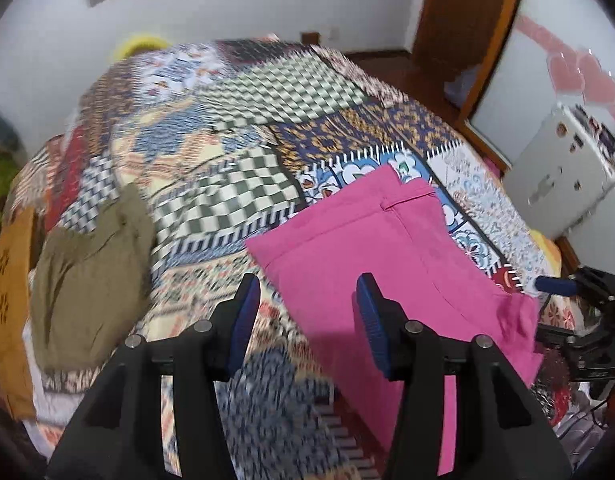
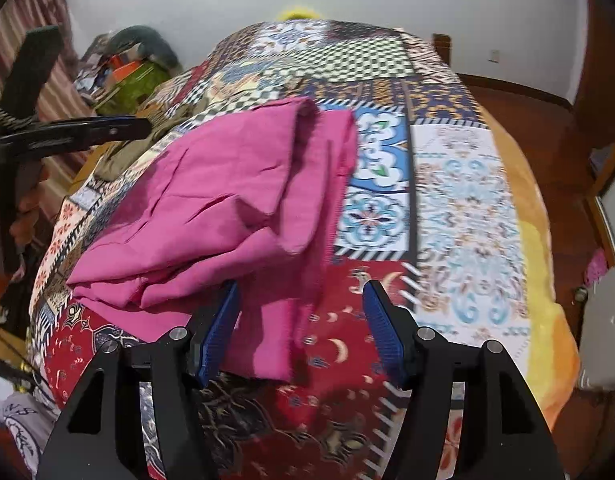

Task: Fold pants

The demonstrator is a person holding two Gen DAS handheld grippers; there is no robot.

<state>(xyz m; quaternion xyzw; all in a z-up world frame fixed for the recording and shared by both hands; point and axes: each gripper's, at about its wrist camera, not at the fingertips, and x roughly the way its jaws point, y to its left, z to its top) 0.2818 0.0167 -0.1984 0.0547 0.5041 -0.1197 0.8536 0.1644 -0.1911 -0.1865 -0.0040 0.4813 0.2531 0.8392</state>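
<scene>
Pink pants lie folded in layers on a patchwork bedspread. In the right wrist view the pants form a rumpled stack with a hem hanging near me. My left gripper is open and empty, hovering over the pants' near left edge. My right gripper is open and empty, just above the pants' near hem. The left gripper also shows at the left of the right wrist view.
Olive-green clothes and an orange garment lie at the bed's left side. A white fridge and a wooden door frame stand to the right. Clutter sits beside the bed's far left.
</scene>
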